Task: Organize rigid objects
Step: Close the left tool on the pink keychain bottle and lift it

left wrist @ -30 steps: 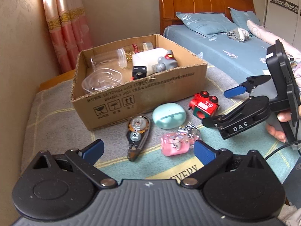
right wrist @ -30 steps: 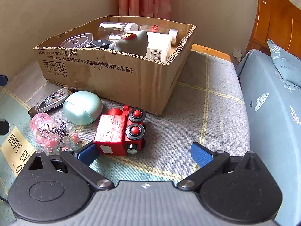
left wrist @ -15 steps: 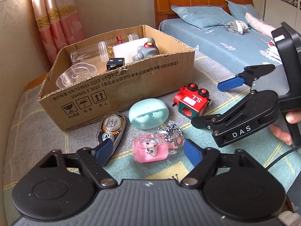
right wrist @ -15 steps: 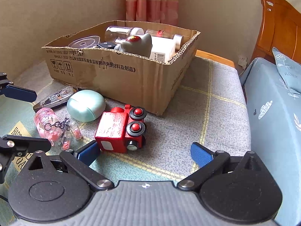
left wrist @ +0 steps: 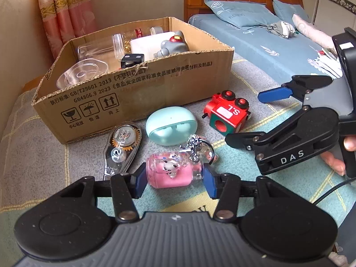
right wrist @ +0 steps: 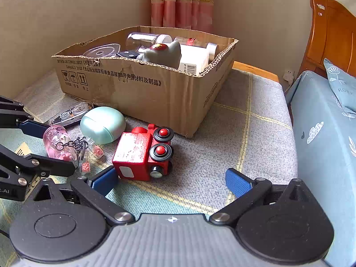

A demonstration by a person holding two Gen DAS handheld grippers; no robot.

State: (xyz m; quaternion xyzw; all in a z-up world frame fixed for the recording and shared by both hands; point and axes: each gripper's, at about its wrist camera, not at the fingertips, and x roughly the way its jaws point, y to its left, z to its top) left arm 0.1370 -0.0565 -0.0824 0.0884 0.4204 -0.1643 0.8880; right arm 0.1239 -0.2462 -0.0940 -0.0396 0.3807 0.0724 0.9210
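My left gripper (left wrist: 174, 181) has its blue pads against both ends of a pink keychain bottle (left wrist: 172, 173) lying on the cloth; the bottle also shows in the right wrist view (right wrist: 59, 143). A mint earbud case (left wrist: 171, 125), a correction tape (left wrist: 122, 144) and a red toy train (left wrist: 228, 116) lie in front of the cardboard box (left wrist: 133, 89). My right gripper (right wrist: 171, 182) is open and empty, just short of the red train (right wrist: 142, 153), its left pad near the train's corner.
The box (right wrist: 155, 82) holds clear jars, a lid, a grey figure and a white carton. A bed with blue bedding (left wrist: 255, 42) lies to the right, a wall and pink curtain (left wrist: 64, 11) behind. The right gripper shows in the left view (left wrist: 289, 122).
My left gripper moved forward and down and closed its pads around the pink keychain bottle. My right gripper stayed open and edged a little closer to the red train.
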